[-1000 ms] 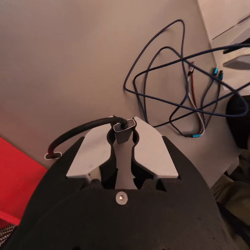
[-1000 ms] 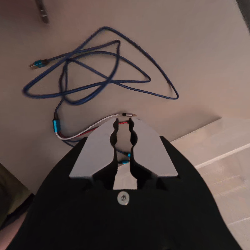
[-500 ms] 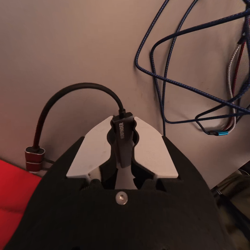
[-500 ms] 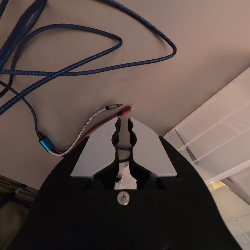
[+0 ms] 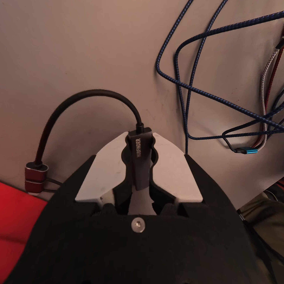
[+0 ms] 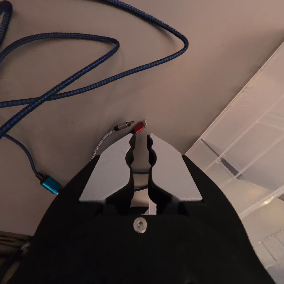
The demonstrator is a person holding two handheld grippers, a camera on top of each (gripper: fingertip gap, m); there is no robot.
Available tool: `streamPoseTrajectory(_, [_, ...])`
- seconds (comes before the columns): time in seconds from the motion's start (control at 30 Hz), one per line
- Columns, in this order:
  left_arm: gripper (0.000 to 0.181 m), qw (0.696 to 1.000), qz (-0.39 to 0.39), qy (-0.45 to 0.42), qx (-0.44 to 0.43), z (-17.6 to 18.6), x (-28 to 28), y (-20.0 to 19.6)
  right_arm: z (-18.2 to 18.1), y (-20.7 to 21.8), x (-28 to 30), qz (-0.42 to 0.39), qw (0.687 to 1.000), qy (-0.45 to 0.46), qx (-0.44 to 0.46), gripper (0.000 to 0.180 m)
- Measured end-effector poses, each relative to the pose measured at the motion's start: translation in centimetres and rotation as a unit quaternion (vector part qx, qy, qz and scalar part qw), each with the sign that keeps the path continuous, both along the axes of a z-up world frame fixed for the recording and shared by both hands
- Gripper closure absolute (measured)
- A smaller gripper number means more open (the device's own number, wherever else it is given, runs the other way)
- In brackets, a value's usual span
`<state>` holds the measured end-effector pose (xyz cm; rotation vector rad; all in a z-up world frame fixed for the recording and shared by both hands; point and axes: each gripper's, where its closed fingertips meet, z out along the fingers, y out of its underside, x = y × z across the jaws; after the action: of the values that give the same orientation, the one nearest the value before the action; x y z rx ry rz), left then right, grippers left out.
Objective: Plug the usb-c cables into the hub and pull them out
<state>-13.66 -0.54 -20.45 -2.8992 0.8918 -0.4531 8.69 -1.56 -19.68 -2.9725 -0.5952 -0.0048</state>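
My left gripper (image 5: 140,134) is shut on a dark grey USB hub (image 5: 140,159), which lies along the fingers just above the grey table. The hub's black lead (image 5: 86,95) arcs left to its plug (image 5: 36,170) on the table. My right gripper (image 6: 141,136) is open and empty, low over the table. Just ahead of its tips lie a silver USB-C plug (image 6: 124,126) on a grey braided lead and a red plug (image 6: 139,126). Both leads run back to a blue splitter block (image 6: 50,184). A thin blue lead passes under the right fingers.
Blue braided cable (image 6: 107,79) loops over the table ahead of the right gripper and shows at the right of the left wrist view (image 5: 192,86). A clear plastic box (image 6: 233,146) borders the table on the right. A red surface (image 5: 13,215) lies at lower left. My hands' fingertips stand some 25 centimeters from each other. My right tips are roughly 15 centimeters from the blue splitter block (image 6: 50,184).
The left gripper has turned the hub from end-on to lying along its fingers and dropped nearer the table. The right gripper has dropped and closed in on the silver and red plugs.
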Motion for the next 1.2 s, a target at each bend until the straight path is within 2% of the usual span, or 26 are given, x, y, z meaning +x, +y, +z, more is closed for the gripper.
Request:
streamPoseTrajectory(0.13, [0.156,1.0,-0.008,0.001,-0.008,0.1,0.1,-0.3,-0.4,-0.3,-0.4,0.005,1.0,-0.011,-0.005,0.163])
streamPoseTrajectory(0.27, [0.141,1.0,-0.006,-0.001,-0.008,0.3,0.2,-0.2,-0.8,-0.5,-0.6,0.001,1.0,-0.022,-0.014,0.161])
streamPoseTrajectory(0.57, [0.138,1.0,0.0,0.008,-0.004,1.8,-0.8,-0.5,-1.2,0.1,-1.9,0.029,0.999,-0.012,-0.005,0.17])
streamPoseTrajectory(0.67, [0.139,1.0,-0.001,-0.006,0.028,4.1,-0.8,-0.5,0.1,0.8,-2.9,0.046,0.998,0.025,0.021,0.173])
streamPoseTrajectory(0.73, [0.14,0.998,-0.003,-0.029,0.057,6.0,-0.5,-0.5,2.8,1.2,-4.2,0.072,0.992,0.082,0.061,0.174])
streamPoseTrajectory(0.83, [0.142,0.99,-0.007,-0.088,0.114,9.7,0.5,-0.2,8.5,0.6,-6.8,0.162,0.96,0.188,0.132,0.173])
streamPoseTrajectory(0.9, [0.143,0.979,-0.01,-0.136,0.153,12.2,1.3,-0.2,12.1,-0.3,-7.6,0.236,0.926,0.221,0.193,0.173])
streamPoseTrajectory(1.0, [0.143,0.949,-0.031,-0.233,0.211,16.5,3.4,-0.7,16.2,-1.7,-8.3,0.351,0.859,0.222,0.3,0.173])
streamPoseTrajectory(1.07, [0.144,0.921,-0.041,-0.307,0.237,19.5,4.8,-1.5,18.1,-2.0,-8.3,0.369,0.835,0.21,0.35,0.173])
streamPoseTrajectory(1.17, [0.144,0.88,-0.095,-0.385,0.261,22.5,6.8,-3.6,20.2,-3.8,-9.7,0.438,0.768,0.234,0.405,0.174])
streamPoseTrajectory(1.2, [0.143,0.871,-0.122,-0.395,0.267,23.0,7.3,-4.3,20.5,-4.0,-9.9,0.449,0.756,0.225,0.42,0.174])
